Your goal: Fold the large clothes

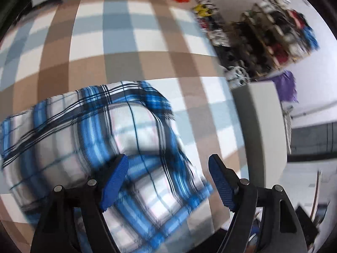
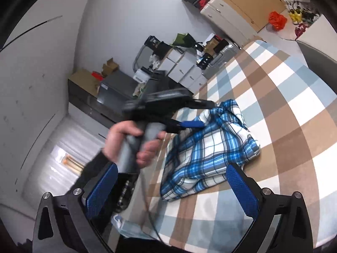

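Both claws stand with their jaws apart and nothing between the pads: the left gripper (image 1: pixel 168 175) hangs tilted down just above the blue plaid garment (image 1: pixel 88 130), which lies in a thick folded bundle on the checked bed cover (image 1: pixel 130 42), while the right gripper (image 2: pixel 171 187) waits nearer the bed's edge with the garment just ahead of its tips. Seen past the right claw, the person's hand (image 2: pixel 130 141) grips the left tool's handle over the bundle's far side, probably lining up another fold.
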The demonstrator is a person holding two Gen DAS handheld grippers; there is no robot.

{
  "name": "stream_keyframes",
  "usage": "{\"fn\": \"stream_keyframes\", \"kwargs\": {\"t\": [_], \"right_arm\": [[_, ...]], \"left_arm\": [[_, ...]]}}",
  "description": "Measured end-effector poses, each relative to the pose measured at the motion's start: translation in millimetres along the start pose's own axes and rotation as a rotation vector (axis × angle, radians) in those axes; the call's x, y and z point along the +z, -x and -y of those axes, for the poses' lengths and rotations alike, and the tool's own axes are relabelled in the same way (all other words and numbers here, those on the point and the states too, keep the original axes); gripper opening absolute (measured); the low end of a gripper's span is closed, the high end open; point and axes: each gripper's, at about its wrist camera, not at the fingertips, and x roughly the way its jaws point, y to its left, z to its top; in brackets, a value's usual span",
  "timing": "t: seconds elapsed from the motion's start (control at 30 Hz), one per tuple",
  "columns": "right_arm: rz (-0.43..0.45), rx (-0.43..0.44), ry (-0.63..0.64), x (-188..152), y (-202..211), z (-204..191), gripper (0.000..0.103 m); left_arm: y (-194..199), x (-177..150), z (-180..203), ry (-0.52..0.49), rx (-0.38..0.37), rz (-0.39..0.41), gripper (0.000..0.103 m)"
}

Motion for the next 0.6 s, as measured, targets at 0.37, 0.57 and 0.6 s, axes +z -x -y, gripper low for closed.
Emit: {"fn": "stream_keyframes", "kwargs": {"t": [0.37,0.57,0.6], "right_arm": [[0.021,0.003,-0.078,2,2,14,0.103],[0.002,-0.060,-0.090,1,-5,22,0.103],[-0.002,-0.067,-0.096,0,-6,24,0.103]], "left_arm": [[-20,-97,-55,0.035,-0.178,-0.092,0.073],[-14,-101,-72,0.107,-0.274,-0.027,0.073],[-9,-101,-71,0.104,-0.290,-0.026,0.073]]}}
